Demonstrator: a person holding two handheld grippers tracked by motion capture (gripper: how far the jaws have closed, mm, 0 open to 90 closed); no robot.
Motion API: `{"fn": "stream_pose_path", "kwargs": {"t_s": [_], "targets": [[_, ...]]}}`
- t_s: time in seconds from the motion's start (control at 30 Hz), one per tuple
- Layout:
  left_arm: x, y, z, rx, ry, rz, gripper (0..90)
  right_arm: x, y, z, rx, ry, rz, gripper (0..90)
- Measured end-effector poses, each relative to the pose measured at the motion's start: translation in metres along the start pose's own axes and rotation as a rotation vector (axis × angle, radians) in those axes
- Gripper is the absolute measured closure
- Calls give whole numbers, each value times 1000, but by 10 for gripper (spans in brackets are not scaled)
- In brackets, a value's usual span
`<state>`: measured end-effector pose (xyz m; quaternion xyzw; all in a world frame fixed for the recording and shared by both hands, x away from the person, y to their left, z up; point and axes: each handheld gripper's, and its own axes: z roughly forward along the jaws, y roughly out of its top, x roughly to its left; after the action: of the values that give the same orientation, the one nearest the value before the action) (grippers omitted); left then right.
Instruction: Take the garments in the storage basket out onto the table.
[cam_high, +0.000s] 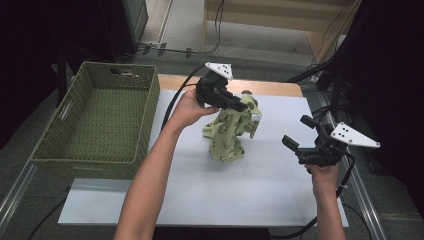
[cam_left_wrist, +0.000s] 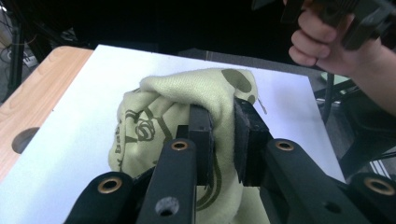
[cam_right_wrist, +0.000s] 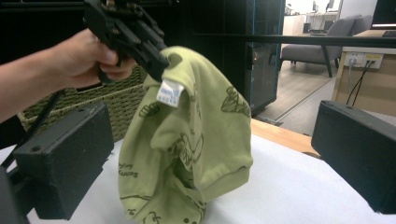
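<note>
Left gripper (cam_high: 240, 104) clamped on green garment (cam_high: 227, 132), lifted at table (cam_high: 200, 195) centre, hem seemingly brushing the top. Right gripper (cam_high: 300, 134) to the right, jaws spread, empty. Basket (cam_high: 95, 120) far left.

High view sits up above the person's side, looking forward and down over the whole worktop (cam_high: 280, 190). Left gripper view rides super close, staring along its jaws across the worktop toward the other hand. Right gripper view hangs further back, facing the opposite way. All three catch the green garment (cam_high: 227, 132) mid-worktop
</note>
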<state>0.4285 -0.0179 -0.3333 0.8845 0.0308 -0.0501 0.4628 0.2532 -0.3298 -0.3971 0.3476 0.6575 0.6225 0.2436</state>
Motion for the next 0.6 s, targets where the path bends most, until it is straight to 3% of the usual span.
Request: {"fn": "stream_pose_path", "kwargs": {"t_s": [0.27,0.6], "targets": [[2,-18,6,-43,4,-9,794,0,0,-1,1,-2,4,0],[7,-38,15,-32,6,-52,741,0,-1,0,7,0,3,0]]}}
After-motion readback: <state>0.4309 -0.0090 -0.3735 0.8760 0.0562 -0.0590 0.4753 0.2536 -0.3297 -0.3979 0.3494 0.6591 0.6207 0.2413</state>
